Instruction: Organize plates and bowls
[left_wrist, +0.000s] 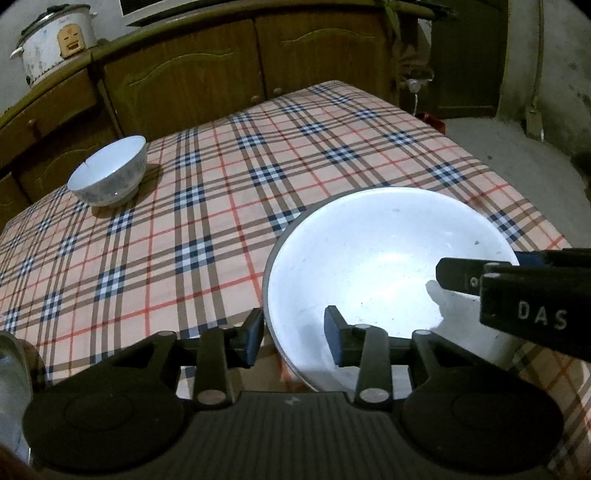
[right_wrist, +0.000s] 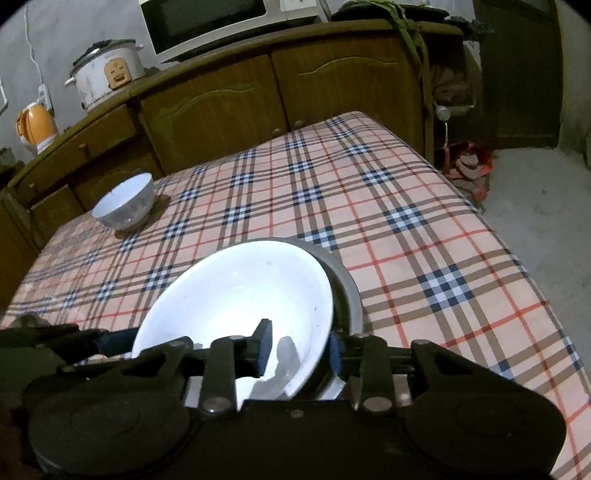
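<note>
A wide white plate (left_wrist: 388, 258) rests on a grey dish (right_wrist: 347, 291) near the front of the checked tablecloth (left_wrist: 221, 184). My left gripper (left_wrist: 294, 338) straddles the plate's left rim, one finger outside and one inside, with the pads clear of it. My right gripper (right_wrist: 300, 349) straddles the plate's (right_wrist: 236, 295) right rim the same way, a gap showing beside its inner finger. Both are open. A small white bowl (left_wrist: 109, 171) stands alone at the table's far left, also seen as the bowl (right_wrist: 123, 203) in the right wrist view.
Wooden cabinets (left_wrist: 221, 74) run behind the table, carrying a rice cooker (right_wrist: 107, 74), an orange kettle (right_wrist: 37, 125) and a microwave (right_wrist: 207, 22). The table's right edge drops to a concrete floor (right_wrist: 535, 206). A pale object (left_wrist: 11, 369) sits at my left gripper's side.
</note>
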